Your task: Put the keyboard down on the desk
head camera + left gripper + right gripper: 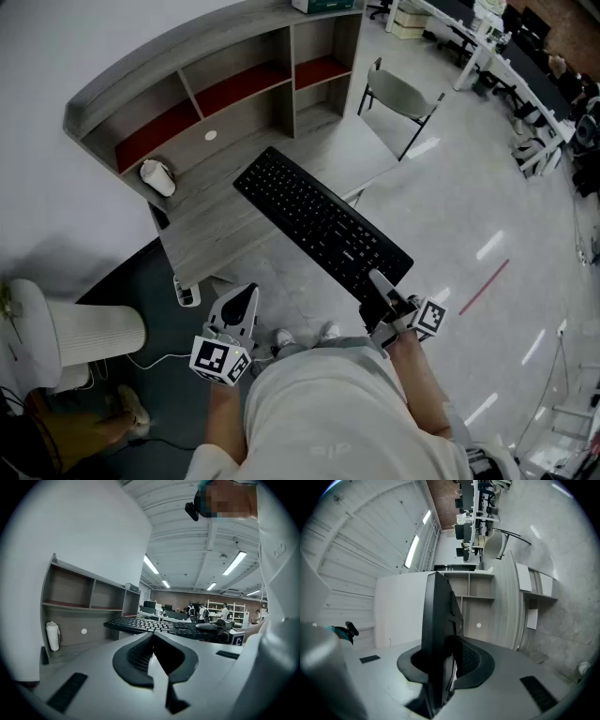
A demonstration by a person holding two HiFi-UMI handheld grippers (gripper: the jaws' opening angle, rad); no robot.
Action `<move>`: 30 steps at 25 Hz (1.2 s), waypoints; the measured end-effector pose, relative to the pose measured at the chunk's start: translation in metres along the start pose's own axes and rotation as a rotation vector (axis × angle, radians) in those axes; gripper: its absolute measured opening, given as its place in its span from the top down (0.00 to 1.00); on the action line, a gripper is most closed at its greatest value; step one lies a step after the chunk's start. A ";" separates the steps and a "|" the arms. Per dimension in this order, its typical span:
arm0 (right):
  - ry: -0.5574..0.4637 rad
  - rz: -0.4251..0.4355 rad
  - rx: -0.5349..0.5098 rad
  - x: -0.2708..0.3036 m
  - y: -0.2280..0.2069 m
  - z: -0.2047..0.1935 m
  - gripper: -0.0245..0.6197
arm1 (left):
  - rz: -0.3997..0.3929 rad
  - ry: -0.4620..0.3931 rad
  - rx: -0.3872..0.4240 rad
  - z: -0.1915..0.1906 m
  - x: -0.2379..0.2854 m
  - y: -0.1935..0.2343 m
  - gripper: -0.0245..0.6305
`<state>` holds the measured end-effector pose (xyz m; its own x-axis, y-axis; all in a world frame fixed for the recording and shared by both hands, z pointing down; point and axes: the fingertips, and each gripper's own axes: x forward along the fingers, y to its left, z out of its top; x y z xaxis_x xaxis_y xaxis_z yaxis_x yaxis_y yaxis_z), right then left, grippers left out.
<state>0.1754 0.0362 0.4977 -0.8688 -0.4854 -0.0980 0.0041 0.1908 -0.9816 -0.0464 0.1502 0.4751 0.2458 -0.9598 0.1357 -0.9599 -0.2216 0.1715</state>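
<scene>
A black keyboard [321, 223] hangs level in the air over the front edge of the grey desk [216, 225]. My right gripper [382, 298] is shut on its near right end, and the right gripper view shows the keyboard [438, 634] edge-on between the pads. My left gripper [242, 302] is lower, off the desk's front left, shut with nothing in it. In the left gripper view the keyboard [154, 626] floats ahead to the right, with the desk [75, 648] below it.
The desk carries a hutch of open shelves with red backs [234, 89]. A white roll [157, 176] stands at the desk's left. A grey chair [398, 98] stands to the right of the desk, a white chair [70, 333] at my left. Cables lie on the dark mat.
</scene>
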 end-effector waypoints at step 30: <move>-0.070 -0.070 0.052 -0.005 0.011 -0.013 0.80 | -0.010 0.075 -0.026 0.005 -0.037 -0.001 0.94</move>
<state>0.1730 0.0518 0.4892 -0.8309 -0.5551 -0.0381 -0.0285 0.1108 -0.9934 -0.0554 0.1854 0.4648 0.2660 -0.9416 0.2063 -0.9537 -0.2259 0.1985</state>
